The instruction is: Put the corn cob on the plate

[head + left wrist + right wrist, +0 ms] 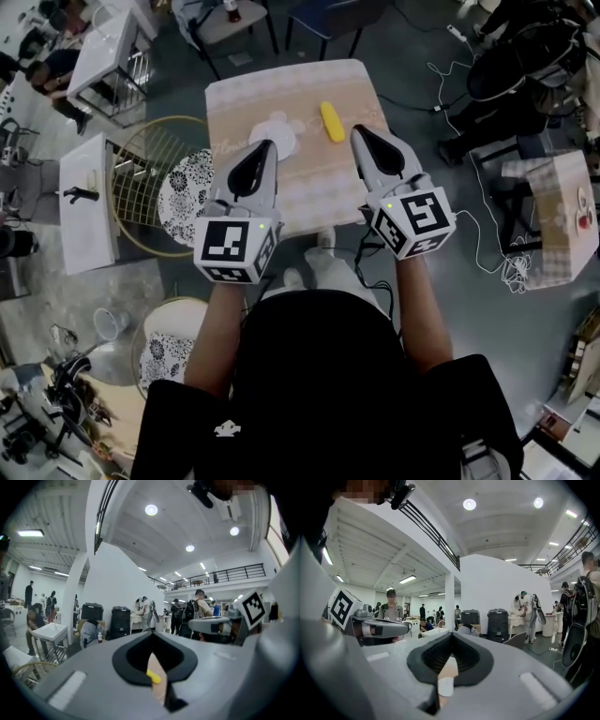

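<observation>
- The person's black top (309, 394) fills the 6 o'clock part of the head view, with both bare forearms reaching up out of it toward the table (314, 192).
- Left gripper (270, 143) – its marker cube (236, 248) sits at about 7 o'clock of the table's centre. In its own view the jaw tips are pressed together with nothing pinched between them (151, 633).
- Right gripper (356, 131) – its cube (417, 220) sits at about 4 o'clock of the table's centre. Its jaws are likewise pressed together and hold nothing (451, 634).
- The corn cob (331, 121), yellow, lies on the pale tablecloth toward 12 o'clock, between the two grippers' tips and apart from both. A bit of it shows low through the left gripper's jaw opening (153, 677).
- The plate (281, 127), white with a scalloped edge, lies at about 9 o'clock of the cob, just beside it and not under it. In the head view the left gripper's tips overlap the plate's near edge.
- A round wire chair with a patterned cushion (186, 192) stands at 9 o'clock of the table.
</observation>
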A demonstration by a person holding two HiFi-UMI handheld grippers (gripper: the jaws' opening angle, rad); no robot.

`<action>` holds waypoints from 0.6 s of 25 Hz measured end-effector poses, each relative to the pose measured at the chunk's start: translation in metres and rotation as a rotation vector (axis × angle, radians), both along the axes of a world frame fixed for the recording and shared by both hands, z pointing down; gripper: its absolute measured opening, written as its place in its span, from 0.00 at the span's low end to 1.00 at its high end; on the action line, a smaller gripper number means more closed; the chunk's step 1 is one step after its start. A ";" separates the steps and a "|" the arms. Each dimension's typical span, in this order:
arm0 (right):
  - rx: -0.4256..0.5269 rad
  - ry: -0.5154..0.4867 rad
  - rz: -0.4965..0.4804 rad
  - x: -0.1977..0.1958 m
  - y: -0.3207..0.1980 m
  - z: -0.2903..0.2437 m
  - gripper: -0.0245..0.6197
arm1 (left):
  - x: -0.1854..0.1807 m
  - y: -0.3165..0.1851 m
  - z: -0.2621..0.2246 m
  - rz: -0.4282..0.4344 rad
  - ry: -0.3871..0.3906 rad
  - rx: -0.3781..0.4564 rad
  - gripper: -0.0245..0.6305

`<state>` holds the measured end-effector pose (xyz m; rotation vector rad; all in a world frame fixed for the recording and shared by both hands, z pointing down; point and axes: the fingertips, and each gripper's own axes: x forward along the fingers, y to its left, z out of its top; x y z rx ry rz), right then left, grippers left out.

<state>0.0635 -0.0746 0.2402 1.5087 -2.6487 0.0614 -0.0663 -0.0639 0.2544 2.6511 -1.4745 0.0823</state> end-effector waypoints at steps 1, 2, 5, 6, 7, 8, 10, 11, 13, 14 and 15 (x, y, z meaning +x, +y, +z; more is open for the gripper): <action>0.002 0.000 -0.003 0.001 -0.005 -0.001 0.04 | 0.001 -0.004 0.000 -0.003 0.001 -0.001 0.05; 0.003 -0.002 -0.007 0.003 -0.010 -0.002 0.04 | 0.002 -0.008 0.000 -0.007 0.002 -0.001 0.05; 0.000 -0.004 -0.021 0.005 -0.025 -0.001 0.04 | 0.004 -0.019 0.000 -0.019 0.001 -0.001 0.05; -0.001 -0.004 -0.026 0.006 -0.029 -0.001 0.04 | 0.005 -0.023 -0.001 -0.023 0.000 -0.001 0.05; 0.001 -0.005 -0.032 0.007 -0.035 -0.001 0.04 | 0.006 -0.027 -0.001 -0.028 -0.001 0.000 0.05; 0.004 -0.006 -0.037 0.007 -0.040 -0.002 0.04 | 0.007 -0.032 -0.001 -0.033 -0.002 0.000 0.05; 0.008 -0.006 -0.047 0.009 -0.051 -0.002 0.04 | 0.009 -0.041 0.000 -0.042 -0.004 0.000 0.05; 0.008 -0.006 -0.052 0.010 -0.055 -0.001 0.04 | 0.010 -0.046 0.000 -0.045 -0.004 0.000 0.05; 0.002 -0.007 -0.061 0.013 -0.064 0.001 0.04 | 0.013 -0.055 0.000 -0.051 -0.001 0.000 0.05; -0.001 -0.007 -0.065 0.015 -0.069 0.001 0.04 | 0.015 -0.059 0.000 -0.055 0.000 0.000 0.05; -0.003 -0.008 -0.070 0.017 -0.073 0.002 0.04 | 0.018 -0.064 0.000 -0.058 0.000 0.000 0.05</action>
